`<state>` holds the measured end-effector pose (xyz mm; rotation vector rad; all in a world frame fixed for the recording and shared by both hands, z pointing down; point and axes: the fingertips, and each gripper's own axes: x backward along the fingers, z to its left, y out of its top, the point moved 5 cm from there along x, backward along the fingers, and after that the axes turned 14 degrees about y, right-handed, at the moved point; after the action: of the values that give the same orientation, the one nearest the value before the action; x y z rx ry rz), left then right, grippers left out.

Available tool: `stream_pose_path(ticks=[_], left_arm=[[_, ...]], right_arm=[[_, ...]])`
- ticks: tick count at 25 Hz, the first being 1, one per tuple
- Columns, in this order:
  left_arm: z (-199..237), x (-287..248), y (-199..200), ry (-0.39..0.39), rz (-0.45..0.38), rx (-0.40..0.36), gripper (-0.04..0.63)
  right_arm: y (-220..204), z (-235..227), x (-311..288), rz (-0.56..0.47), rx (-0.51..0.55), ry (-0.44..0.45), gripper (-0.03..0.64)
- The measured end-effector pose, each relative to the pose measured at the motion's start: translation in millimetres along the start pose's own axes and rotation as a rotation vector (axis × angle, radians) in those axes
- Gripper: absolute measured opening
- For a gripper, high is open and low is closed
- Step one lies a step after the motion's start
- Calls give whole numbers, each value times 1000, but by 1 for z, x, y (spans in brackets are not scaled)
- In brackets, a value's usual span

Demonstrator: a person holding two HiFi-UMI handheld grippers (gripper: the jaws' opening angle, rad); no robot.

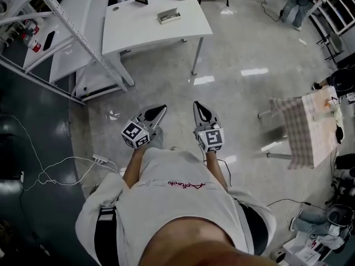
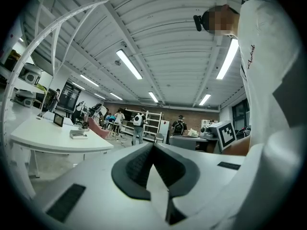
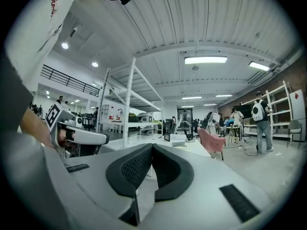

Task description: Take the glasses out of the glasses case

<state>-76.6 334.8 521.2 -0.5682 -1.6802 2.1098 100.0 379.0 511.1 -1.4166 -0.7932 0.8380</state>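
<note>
Grey floor (image 1: 238, 49) lay open between my clenched, empty left gripper (image 1: 162, 110), right gripper (image 1: 197, 105) and the white table (image 1: 138, 35); the object (image 1: 169, 16) there was unclear

Pale oblong glasses case (image 1: 169, 16) flat on the white table (image 1: 138, 33), near its middle, too small for detail.

Person's wearing a plain white tee (image 1: 166, 204) with a small red script logo (image 1: 186, 185) and black side panels (image 1: 106, 234). The left gripper (image 1: 162, 109) and right gripper (image 1: 196, 104) are pale grey wedges with black textured pads (image 2: 136, 169) lining the jaws. Right behind each claw sits a marker cube (image 1: 136, 134), white with black squares.
</note>
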Motion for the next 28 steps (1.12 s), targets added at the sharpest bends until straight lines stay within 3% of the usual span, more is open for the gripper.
stream_pose_path(ticks=[10,28], left_arm=[[32,-44,5,-42,-1,-6,6],[179,-139,55,-41,-45,25,6]], right_arm=[[-7,-31,-37,2,-16,-15,25],[18,-120,-191,40,23,-34,25]])
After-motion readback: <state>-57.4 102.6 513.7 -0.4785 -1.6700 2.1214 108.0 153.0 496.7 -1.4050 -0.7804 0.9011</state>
